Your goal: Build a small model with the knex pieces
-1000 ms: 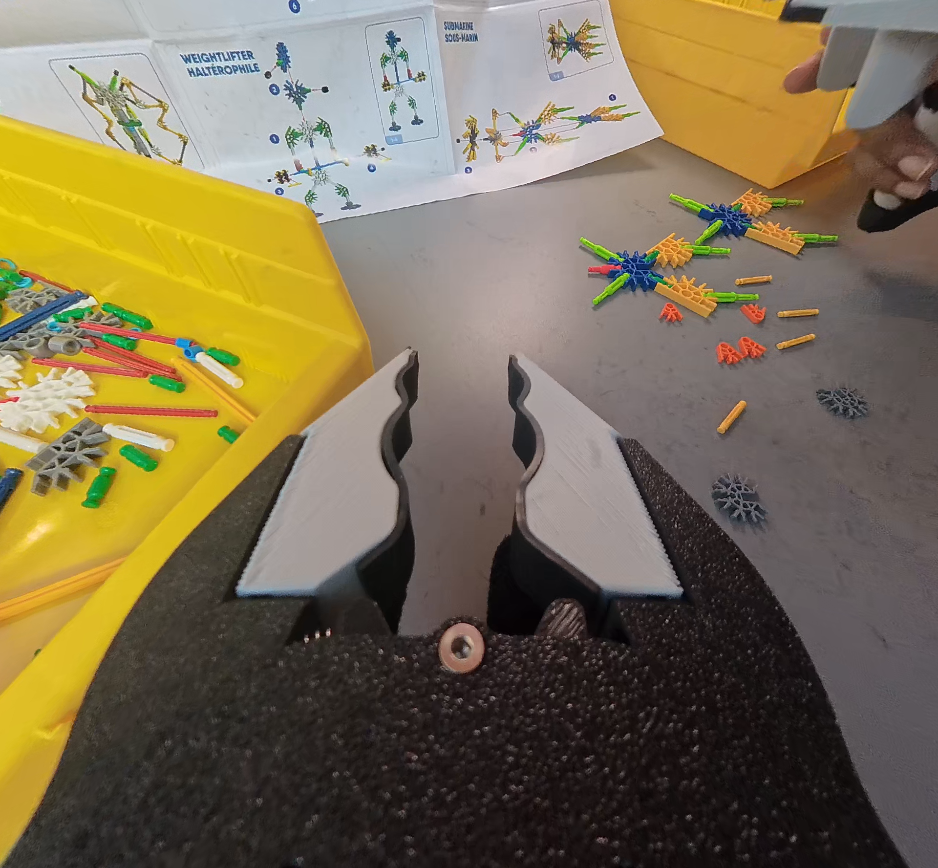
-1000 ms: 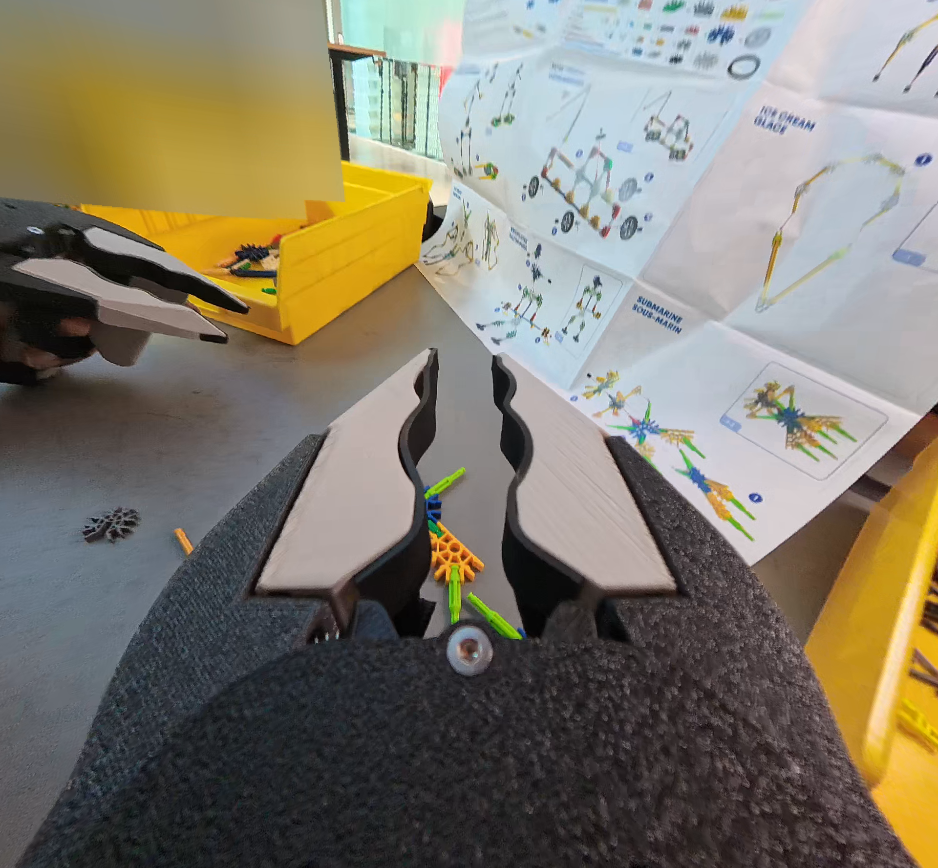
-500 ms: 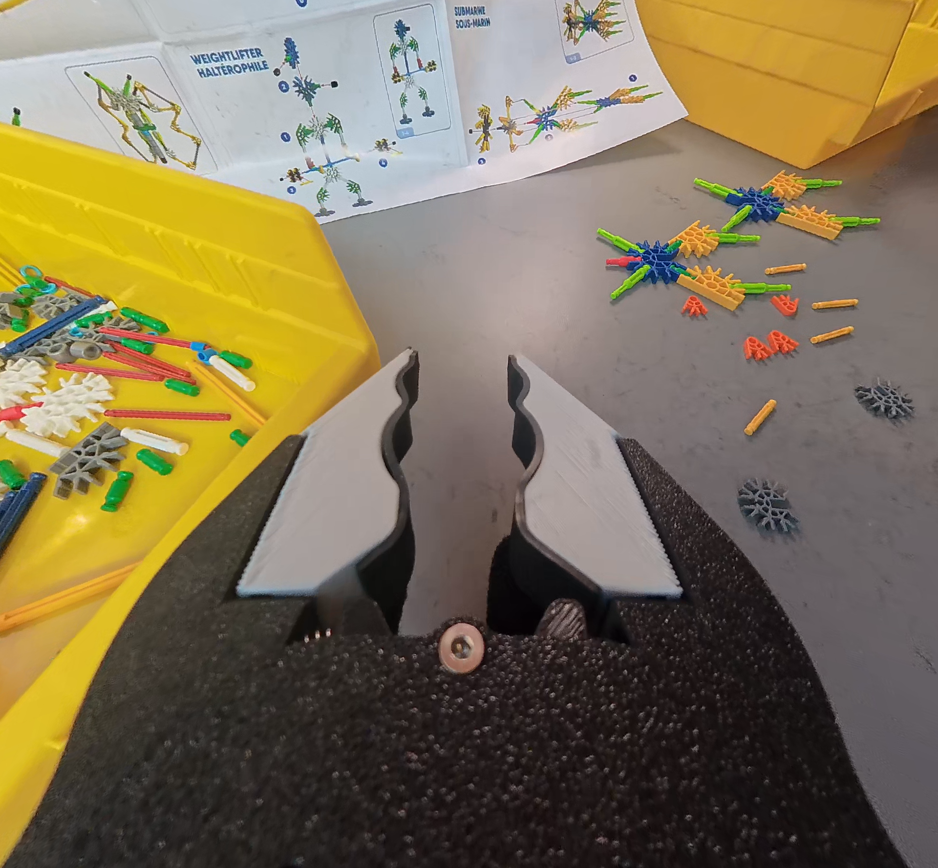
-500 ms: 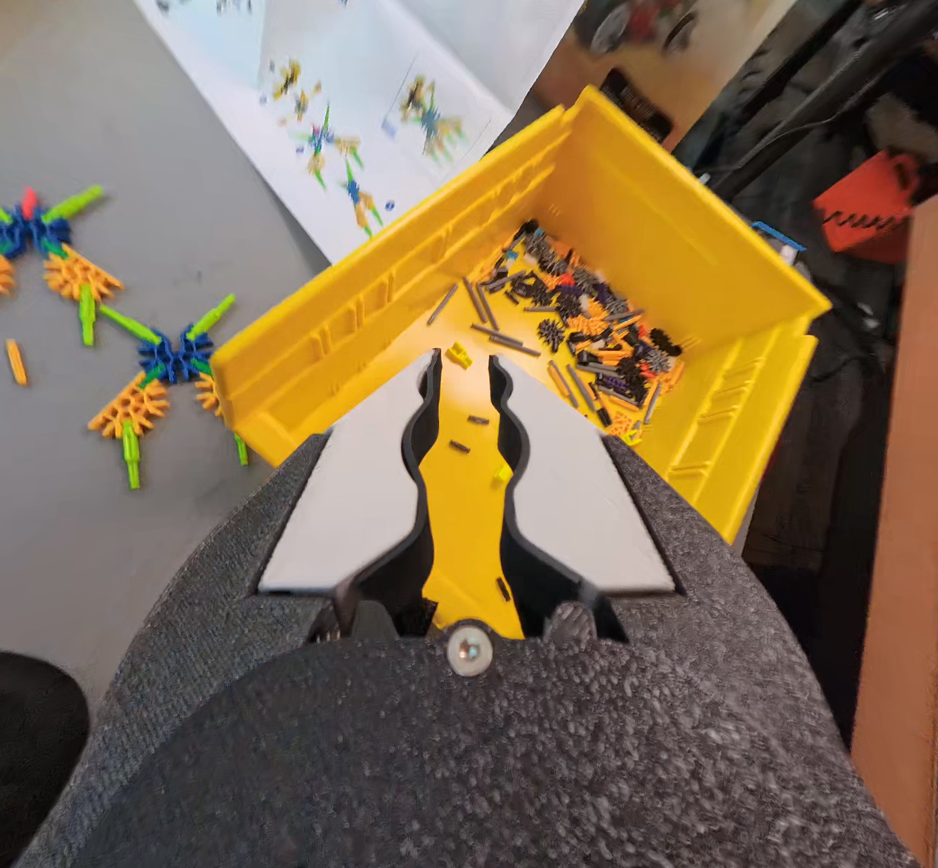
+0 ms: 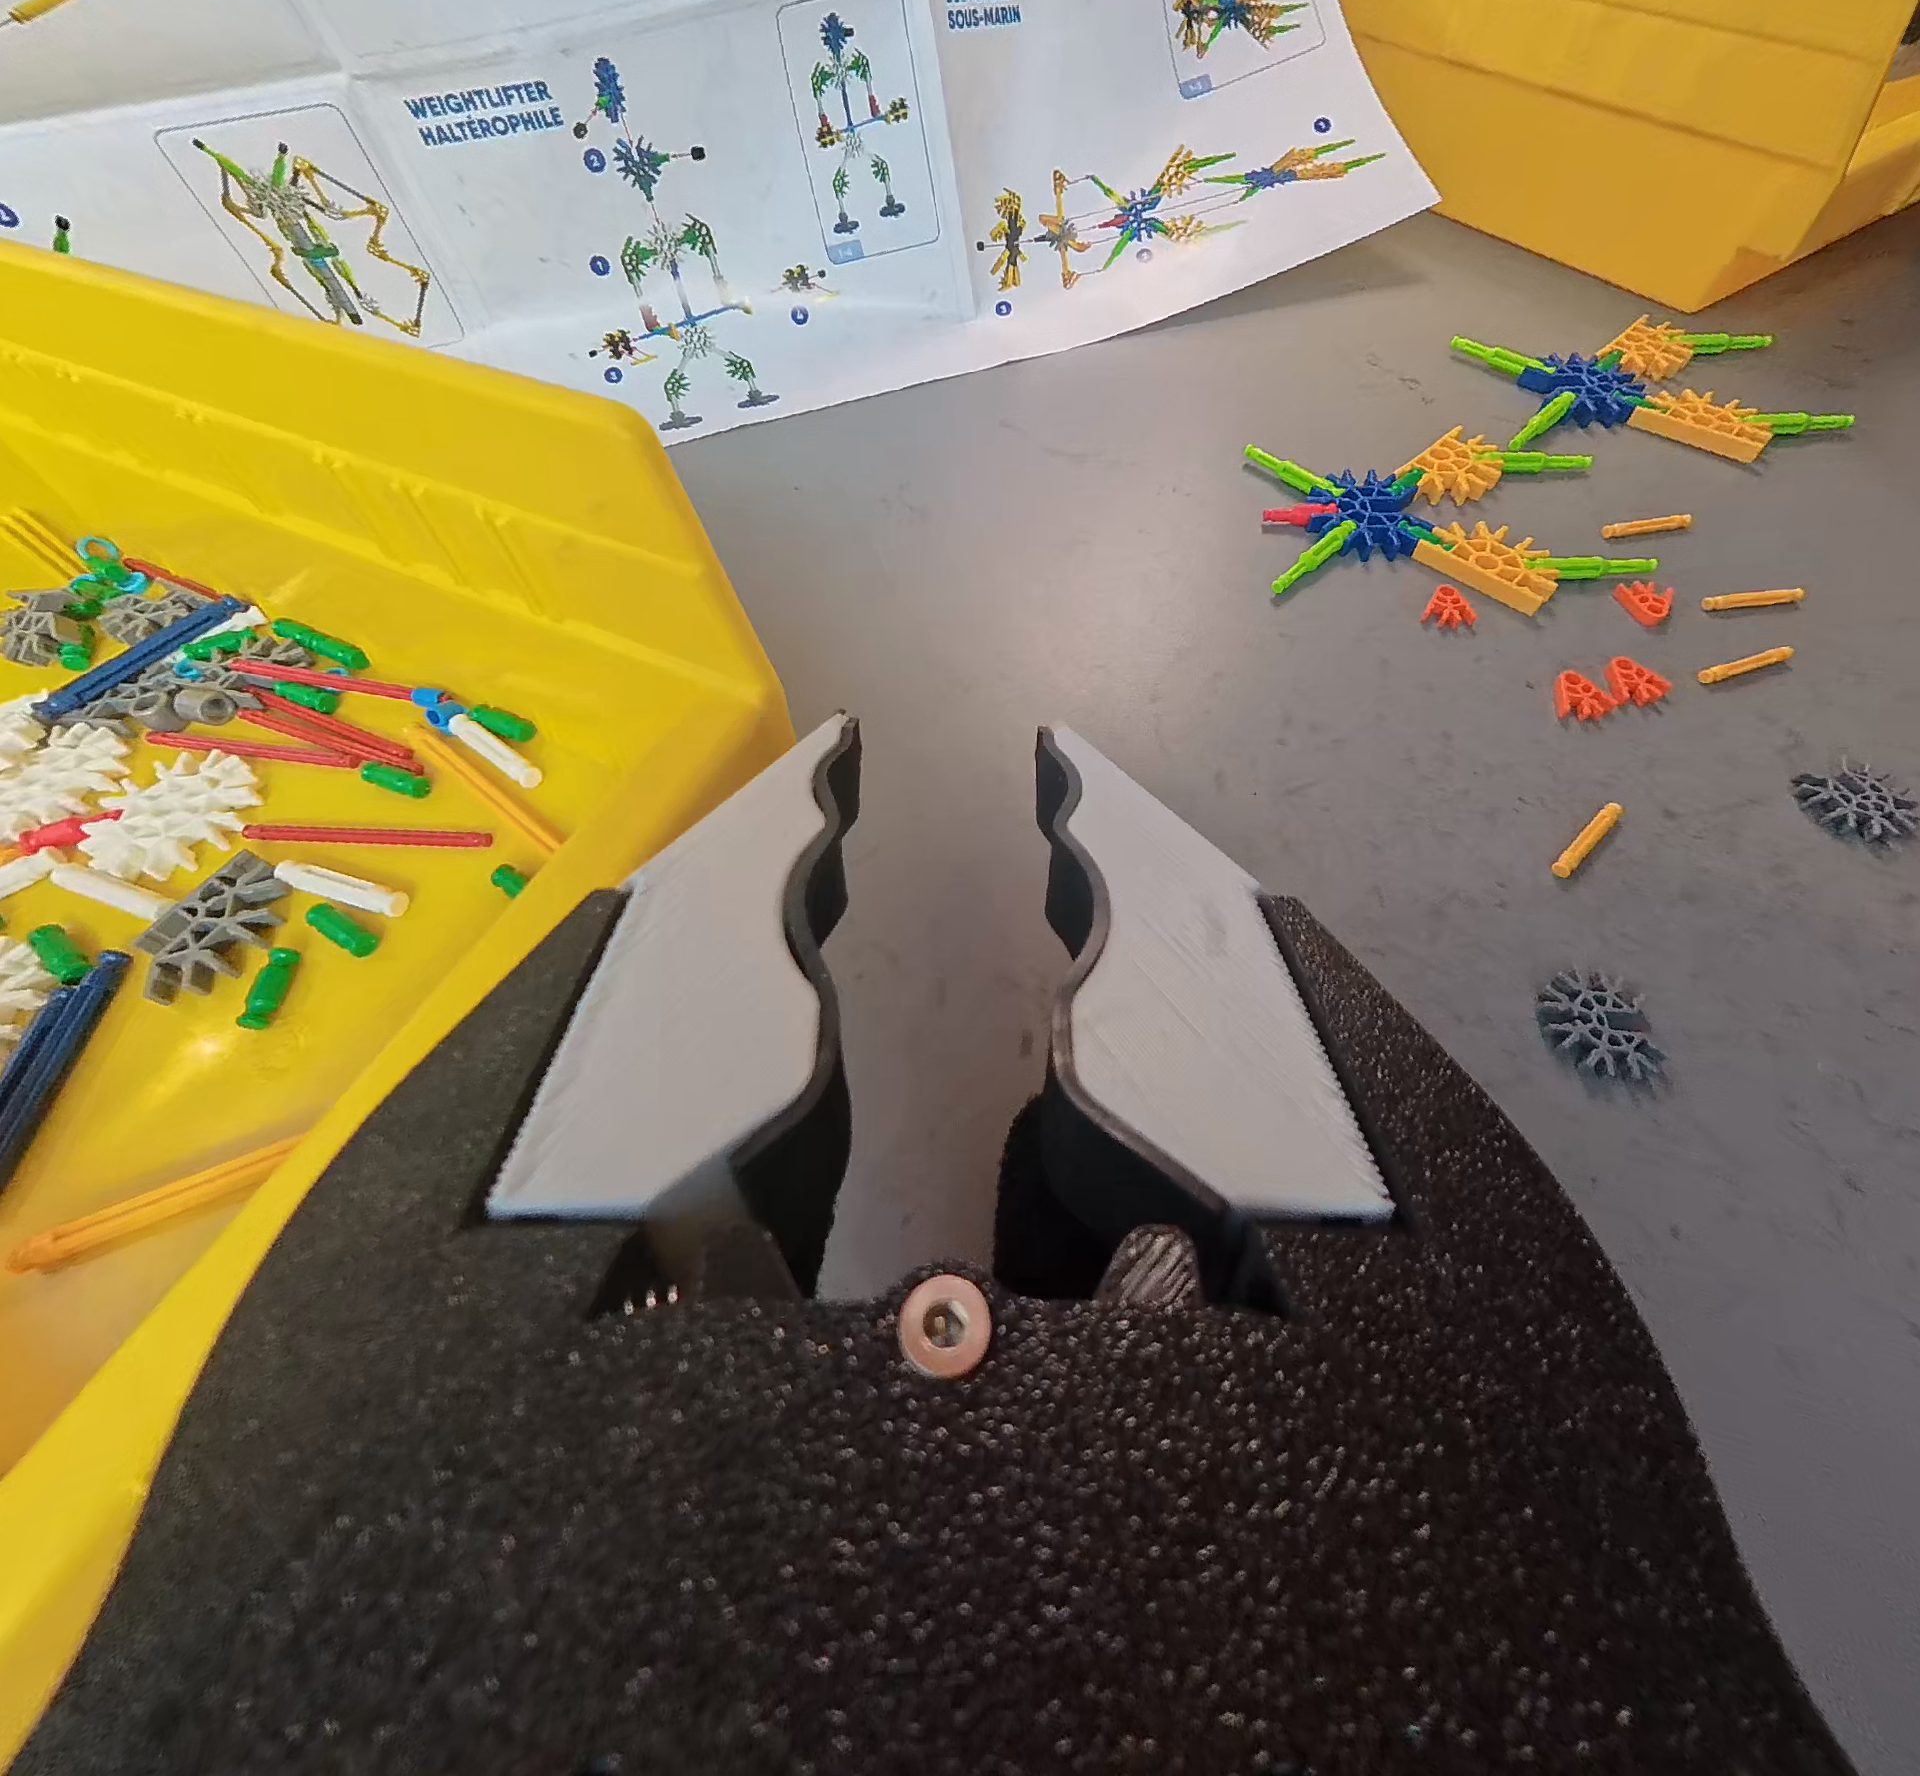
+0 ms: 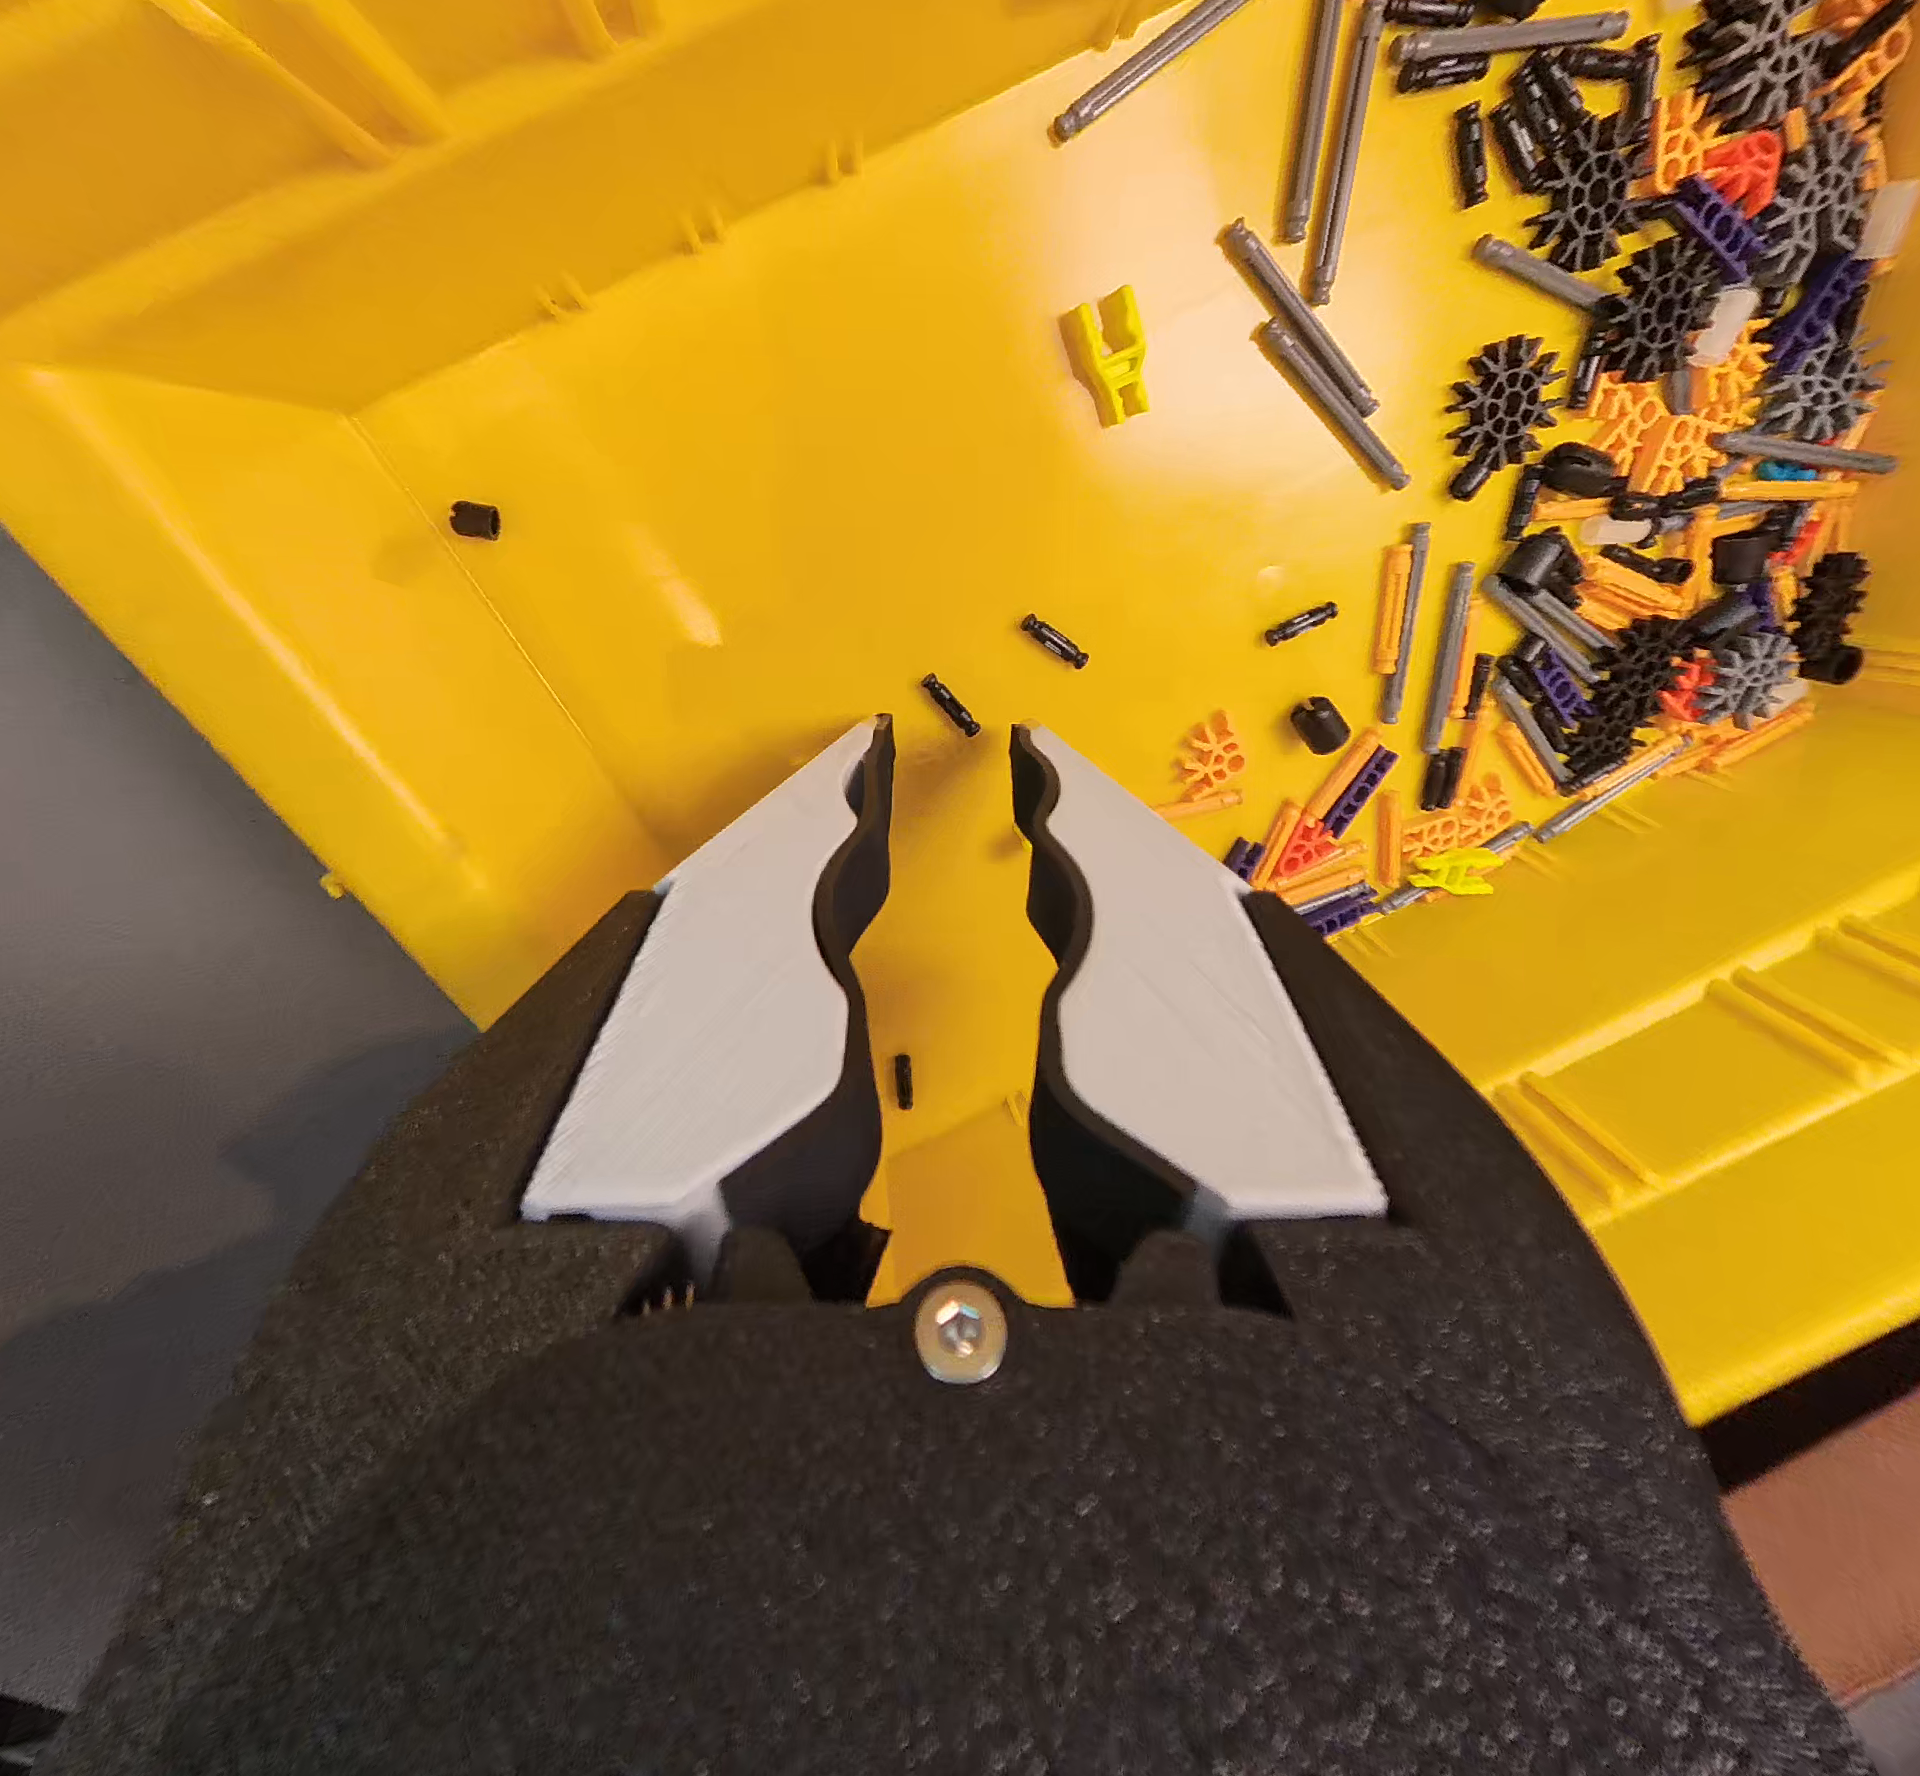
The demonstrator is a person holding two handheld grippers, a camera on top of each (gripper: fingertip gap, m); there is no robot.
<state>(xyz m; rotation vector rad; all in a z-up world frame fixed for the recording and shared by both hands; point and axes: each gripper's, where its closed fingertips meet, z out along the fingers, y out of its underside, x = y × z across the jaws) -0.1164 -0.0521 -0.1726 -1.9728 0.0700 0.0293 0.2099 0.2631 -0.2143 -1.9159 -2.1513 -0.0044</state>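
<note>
The left gripper (image 5: 945, 739) and right gripper (image 6: 951, 734) look alike: a rough black foam-textured body, two light grey ridged plastic fingers (image 5: 707, 978) with wavy black inner edges, and one round metal screw (image 6: 958, 1336) at the centre base

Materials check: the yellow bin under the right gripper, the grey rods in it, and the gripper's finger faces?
Yellow bin: looks like moulded plastic, glossy; ribs and light glare show.
Grey rods: probably plastic, smooth satin sheen; could not rule out metal.
Right gripper, open: pale grey fingers look 3D-printed plastic, matte, with fine layer lines; black inner edge is unclear.
</note>
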